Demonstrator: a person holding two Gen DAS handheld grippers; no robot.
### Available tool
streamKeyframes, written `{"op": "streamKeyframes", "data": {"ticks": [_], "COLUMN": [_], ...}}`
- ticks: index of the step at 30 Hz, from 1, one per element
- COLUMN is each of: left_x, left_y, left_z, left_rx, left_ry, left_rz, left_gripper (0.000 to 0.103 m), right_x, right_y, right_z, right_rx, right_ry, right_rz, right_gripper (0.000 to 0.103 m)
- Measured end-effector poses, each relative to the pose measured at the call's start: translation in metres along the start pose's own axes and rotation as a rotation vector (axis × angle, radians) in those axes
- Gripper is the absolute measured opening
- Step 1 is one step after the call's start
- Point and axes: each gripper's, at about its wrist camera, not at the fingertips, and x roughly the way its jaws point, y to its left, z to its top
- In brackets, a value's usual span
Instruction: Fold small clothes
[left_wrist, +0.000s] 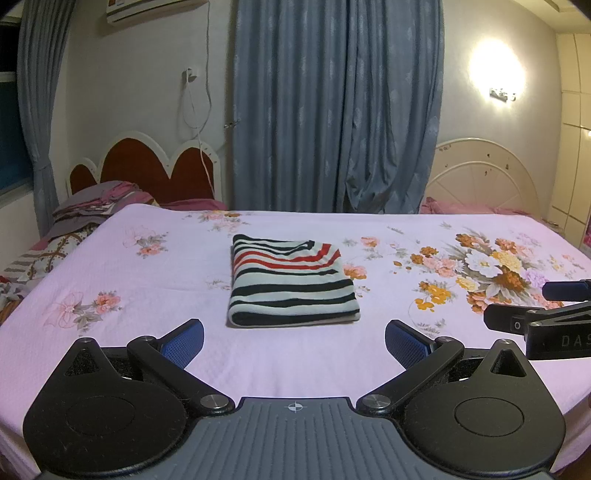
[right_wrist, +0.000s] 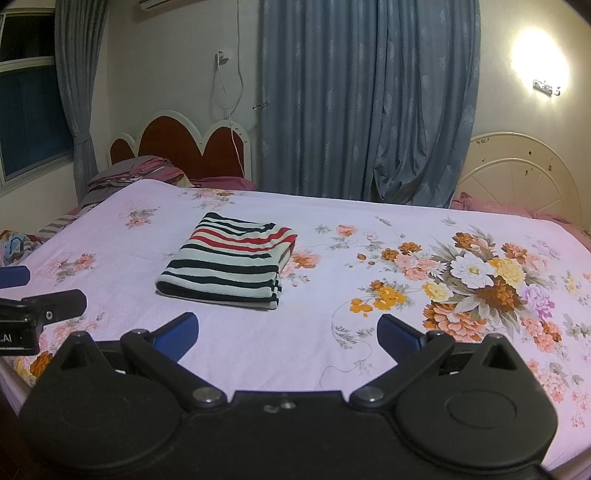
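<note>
Both grippers hang back from the work, each with its blue pads spread wide and nothing between them — the left gripper (left_wrist: 294, 341) sits square in front of the garment, the right gripper (right_wrist: 287, 338) a little off to its right side. Each one pokes into the edge of the other's view, so they are side by side and apart.

Biggest thing in sight: the bed (left_wrist: 369, 362), covered by a pale pink sheet with flower prints, the largest bouquet (right_wrist: 476, 280) out to the right. Grey-blue curtains (left_wrist: 332, 110) hang behind it, with two headboards against the wall and a heap of bedding (left_wrist: 96, 203) at the far left.

Now the garment — a striped top (left_wrist: 291, 280) in black, white and red lies near the middle of the sheet, already folded into a neat, flat rectangle, well clear of both tools.

By my reading, the folding of this piece is done and the hands are free. No further clothes show on the sheet, so the next move looks like either leaving it be or fetching another item.

No baskets, boxes or trays appear anywhere.
</note>
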Motion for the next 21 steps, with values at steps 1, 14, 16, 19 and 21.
{"op": "streamKeyframes", "data": {"ticks": [1, 14, 16, 19, 21], "left_x": [0.0005, 0.0030, 0.0049, 0.0062, 0.0063], "left_y": [0.0001, 0.0029, 0.0037, 0.0067, 0.0084], "left_z": [0.0003, 0.0017, 0.0012, -0.0004, -0.0011], "left_rx": [0.004, 0.008, 0.016, 0.002, -0.007], "left_ry": [0.000, -0.006, -0.004, 0.000, -0.001], "left_rz": [0.000, 0.005, 0.014, 0.007, 0.003], "left_gripper": [0.103, 0.103, 0.103, 0.103, 0.103], "right_x": [0.0003, -0.0006, 0.0004, 0.0016, 0.0020], "right_y": [0.0001, 0.0014, 0.0021, 0.0042, 0.0052], "right_z": [-0.0005, 0.0035, 0.0049, 0.0055, 0.0056], "right_rx": [-0.001, -0.003, -0.005, -0.011, -0.012], "right_ry": [0.000, -0.003, -0.003, -0.003, -0.003], "right_rz": [0.000, 0.003, 0.005, 0.006, 0.006], "right_gripper": [0.102, 0.102, 0.102, 0.102, 0.102]}}
